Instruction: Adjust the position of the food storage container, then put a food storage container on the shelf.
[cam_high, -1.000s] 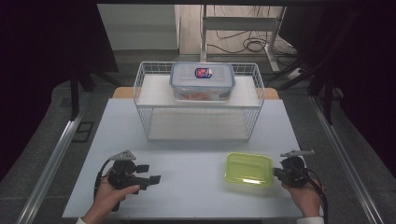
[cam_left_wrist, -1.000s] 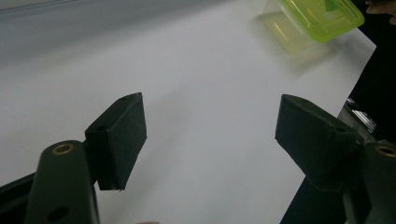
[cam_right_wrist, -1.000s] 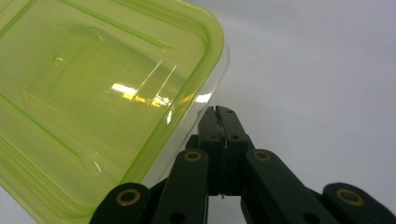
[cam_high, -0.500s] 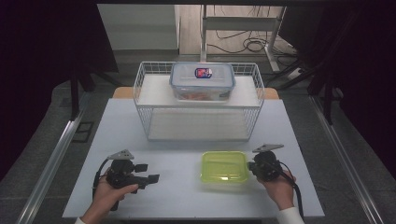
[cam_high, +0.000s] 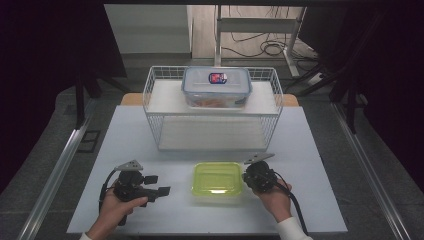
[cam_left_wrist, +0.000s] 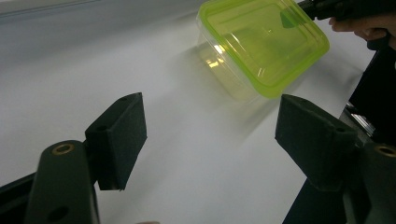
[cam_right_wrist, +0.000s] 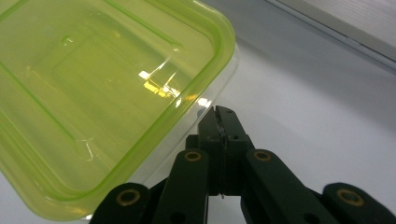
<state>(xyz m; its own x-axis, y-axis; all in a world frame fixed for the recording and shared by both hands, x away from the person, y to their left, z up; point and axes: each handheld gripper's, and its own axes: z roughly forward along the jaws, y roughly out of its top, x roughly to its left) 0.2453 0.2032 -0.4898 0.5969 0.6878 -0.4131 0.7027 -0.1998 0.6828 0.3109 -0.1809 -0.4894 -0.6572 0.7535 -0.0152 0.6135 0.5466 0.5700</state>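
— Green-lidded container (cam_high: 217, 178), that's what the work is about. It sits on the white table (cam_high: 320, 150) near the front edge, roughly in the middle, between the two hands. Start at the left, though: what do you see there?

— The left gripper (cam_high: 161, 186), held in the person's left hand (cam_high: 114, 210) and lying low over the table, pointing across towards the container. Its jaws stand wide apart with nothing between them but bare tabletop. In the left gripper view the container (cam_left_wrist: 261, 44) is well ahead of those jaws, not touching them.

— And the container itself?

— Clear plastic body, translucent yellow-green lid on top, shut. It stands flat on the table, just in front of the wire basket (cam_high: 150, 107).

— What's in that basket?

— A clear box with a blue lid (cam_high: 216, 87), resting on the basket's upper shelf at the back. It has a small label on top.

— Now the right side.

— The right gripper (cam_high: 247, 176) is right at the container's right edge, in the right hand (cam_high: 274, 200). Its jaws are pressed together, nothing caught between them. In the right gripper view the closed tips (cam_right_wrist: 223, 117) sit against the container's clear wall, just under the lid's rim (cam_right_wrist: 205, 79). The container (cam_right_wrist: 93, 93) is not gripped.
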